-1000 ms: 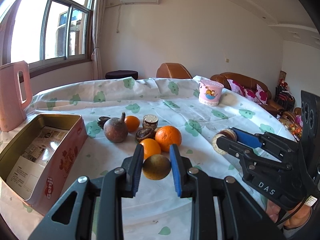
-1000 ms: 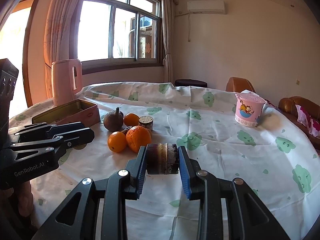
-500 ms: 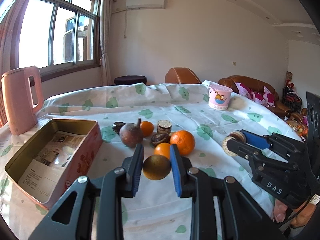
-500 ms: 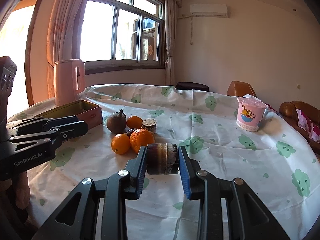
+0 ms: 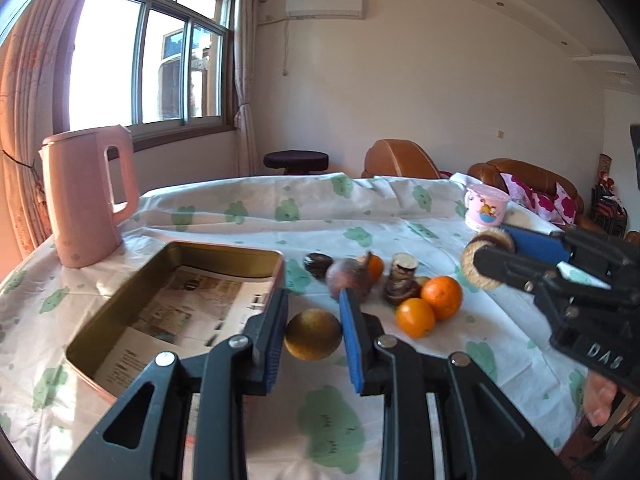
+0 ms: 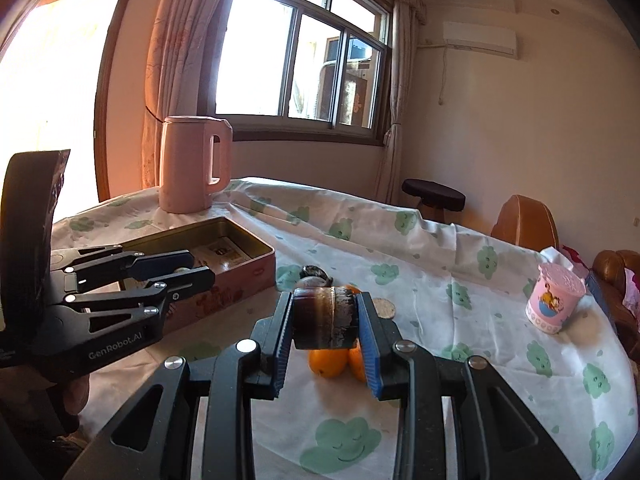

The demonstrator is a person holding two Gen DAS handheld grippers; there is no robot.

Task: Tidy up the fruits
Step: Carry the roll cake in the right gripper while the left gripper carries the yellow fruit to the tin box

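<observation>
A round counter [image 5: 248, 216] draped in a white cloth with green cloud prints fills both views. Compared with a second ago, both pairs of tongs have swung away from the fruit pile toward the open metal tin [image 5: 224, 258], which now sits much nearer, just ahead and left of the left tongs [image 5: 313, 334]; this suggests each carried piece is headed for the tin, so the sorting is in its delivery step. A pink kettle [image 5: 86, 196] stands beyond the tin, well apart from both tongs. The left tongs are clamped narrowly on a round, dull yellow-green fruit [image 5: 313, 340], held clear above the cloth. The right tongs [image 6: 325, 324] grip a dark brown, drum-shaped piece [image 6: 324, 322] with flat ends pressed against the blue pads; its kind is hard to tell. Ahead and right of the left tongs the remaining pile rests on the cloth: a brownish-purple fruit with a stem [image 5: 347, 278], two bright oranges [image 5: 430, 304] touching each other, and several small dark pieces [image 5: 402, 280] beside them. A pink printed cup [image 5: 484, 214] stands far off to the right.
</observation>
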